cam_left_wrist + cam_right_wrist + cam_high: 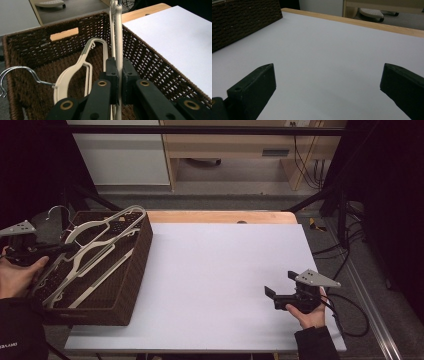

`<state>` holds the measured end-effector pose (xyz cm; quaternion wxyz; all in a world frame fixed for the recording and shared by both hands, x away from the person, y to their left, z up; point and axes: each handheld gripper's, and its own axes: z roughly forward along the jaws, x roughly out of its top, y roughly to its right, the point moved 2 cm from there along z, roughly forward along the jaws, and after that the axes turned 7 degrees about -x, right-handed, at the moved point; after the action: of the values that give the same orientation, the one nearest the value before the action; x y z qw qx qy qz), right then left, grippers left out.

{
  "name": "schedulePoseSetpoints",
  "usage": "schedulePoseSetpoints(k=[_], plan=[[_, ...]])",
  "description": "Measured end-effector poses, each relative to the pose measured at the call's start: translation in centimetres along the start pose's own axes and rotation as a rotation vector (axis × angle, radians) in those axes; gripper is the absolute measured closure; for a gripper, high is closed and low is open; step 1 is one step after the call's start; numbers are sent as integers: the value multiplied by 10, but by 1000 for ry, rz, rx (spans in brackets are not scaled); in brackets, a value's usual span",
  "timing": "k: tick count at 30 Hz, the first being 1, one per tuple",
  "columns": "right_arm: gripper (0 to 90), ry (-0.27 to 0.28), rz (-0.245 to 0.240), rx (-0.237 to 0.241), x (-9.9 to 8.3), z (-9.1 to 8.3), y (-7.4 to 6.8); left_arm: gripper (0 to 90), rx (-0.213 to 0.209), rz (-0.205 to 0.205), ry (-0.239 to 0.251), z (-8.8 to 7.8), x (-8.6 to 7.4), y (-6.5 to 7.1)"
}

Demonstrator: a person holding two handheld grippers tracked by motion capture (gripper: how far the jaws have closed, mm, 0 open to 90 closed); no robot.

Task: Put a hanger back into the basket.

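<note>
A dark brown wicker basket (142, 252) stands at the table's left and holds several cream plastic hangers with metal hooks. In the high view my left gripper (69, 248) reaches in over the basket's left rim. In the left gripper view that gripper (119, 63) is shut on the thin edge of one cream hanger (118, 37), which runs straight up between the pads. Another cream hanger (72, 72) with a wire hook (15, 71) lies lower in the basket (155, 57). My right gripper (280, 285) rests open near the table's right front, with nothing between its jaws (327, 75).
A white board (225, 270) covers most of the wooden table (220, 216). Cables (350, 320) trail off the right edge onto the floor. A black frame bar (210, 130) crosses the back, with furniture behind it.
</note>
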<state>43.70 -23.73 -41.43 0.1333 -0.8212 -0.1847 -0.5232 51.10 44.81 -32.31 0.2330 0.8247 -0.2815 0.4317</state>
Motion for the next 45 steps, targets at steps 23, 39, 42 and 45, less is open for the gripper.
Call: schedulePoseSetpoints(k=[23, 39, 42, 45], plan=[[8, 2, 1, 3, 0, 0, 0, 854, -21, -160, -132, 49, -40, -4], [8, -1, -1, 3, 0, 0, 0, 618, 218, -205, -124, 32, -50, 0], [8, -1, -3, 2, 0, 0, 0, 581, 210, -191, -56, 24, -46, 11], [8, 0, -3, 1, 0, 0, 1, 528, 193, -146, 1, 18, -40, 28]])
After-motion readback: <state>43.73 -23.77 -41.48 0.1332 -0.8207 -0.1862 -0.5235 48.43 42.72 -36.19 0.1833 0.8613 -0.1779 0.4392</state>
